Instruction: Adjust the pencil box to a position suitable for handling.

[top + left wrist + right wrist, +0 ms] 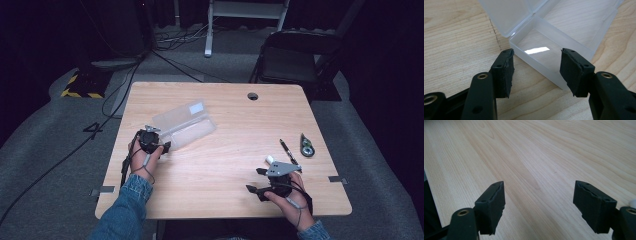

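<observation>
Your left gripper (536, 53) is clamped across the near end of the clear, hinged plastic box (549, 37), which lies open at the table's ten o'clock. If you lift, that slick wall could slip free. At five o'clock, your right gripper (539, 185) stands apart, holding nothing, over the pale wooden table (536, 150).

Light wood worktop (225, 165) with a round hole (253, 96) near its far edge. Grey carpet floor (45, 145), cables (115, 95) trailing across it. Black folding chair (295, 55) beyond. White frame (245, 20), possibly a stand. Yellow-black striped base (80, 86) at left. Surroundings dark.
</observation>
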`<state>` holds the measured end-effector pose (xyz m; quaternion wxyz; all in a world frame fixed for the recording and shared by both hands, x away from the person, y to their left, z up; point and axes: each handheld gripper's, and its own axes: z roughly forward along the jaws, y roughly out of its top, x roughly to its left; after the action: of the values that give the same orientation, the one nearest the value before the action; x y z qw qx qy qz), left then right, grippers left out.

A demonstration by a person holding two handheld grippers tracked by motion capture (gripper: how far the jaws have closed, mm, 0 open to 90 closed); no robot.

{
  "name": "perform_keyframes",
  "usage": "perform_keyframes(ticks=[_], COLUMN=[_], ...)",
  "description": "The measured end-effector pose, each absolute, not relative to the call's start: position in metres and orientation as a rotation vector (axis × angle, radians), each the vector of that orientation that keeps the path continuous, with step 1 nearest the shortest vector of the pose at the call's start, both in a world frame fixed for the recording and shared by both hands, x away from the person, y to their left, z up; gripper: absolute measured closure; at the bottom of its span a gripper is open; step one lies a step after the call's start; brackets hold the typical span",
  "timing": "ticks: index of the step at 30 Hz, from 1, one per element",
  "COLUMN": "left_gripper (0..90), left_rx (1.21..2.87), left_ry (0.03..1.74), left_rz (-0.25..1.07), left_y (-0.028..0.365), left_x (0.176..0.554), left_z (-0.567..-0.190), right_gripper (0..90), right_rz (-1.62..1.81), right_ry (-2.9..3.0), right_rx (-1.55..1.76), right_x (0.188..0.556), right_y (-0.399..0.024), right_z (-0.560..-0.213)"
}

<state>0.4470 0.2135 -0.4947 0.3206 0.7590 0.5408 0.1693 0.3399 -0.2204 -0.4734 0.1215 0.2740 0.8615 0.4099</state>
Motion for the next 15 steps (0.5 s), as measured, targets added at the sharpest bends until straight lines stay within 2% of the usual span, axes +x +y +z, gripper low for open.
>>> perform_keyframes(ticks=[7,15], left_gripper=[45.6,45.6], left_rx=[2.012,2.038], left_ry=[1.379,1.316], left_rz=[0.476,0.447], left_y=[0.212,0.209], left_x=[0.445,0.437], left_z=[-0.497,-0.497], right_gripper=[26.5,26.4], right_rz=[1.221,1.251], right_ry=[2.433,2.32], right_rx=[0.874,0.963], right_x=[0.343,0.346], right_y=[-0.246,-0.278], right_z=[-0.457,-0.438])
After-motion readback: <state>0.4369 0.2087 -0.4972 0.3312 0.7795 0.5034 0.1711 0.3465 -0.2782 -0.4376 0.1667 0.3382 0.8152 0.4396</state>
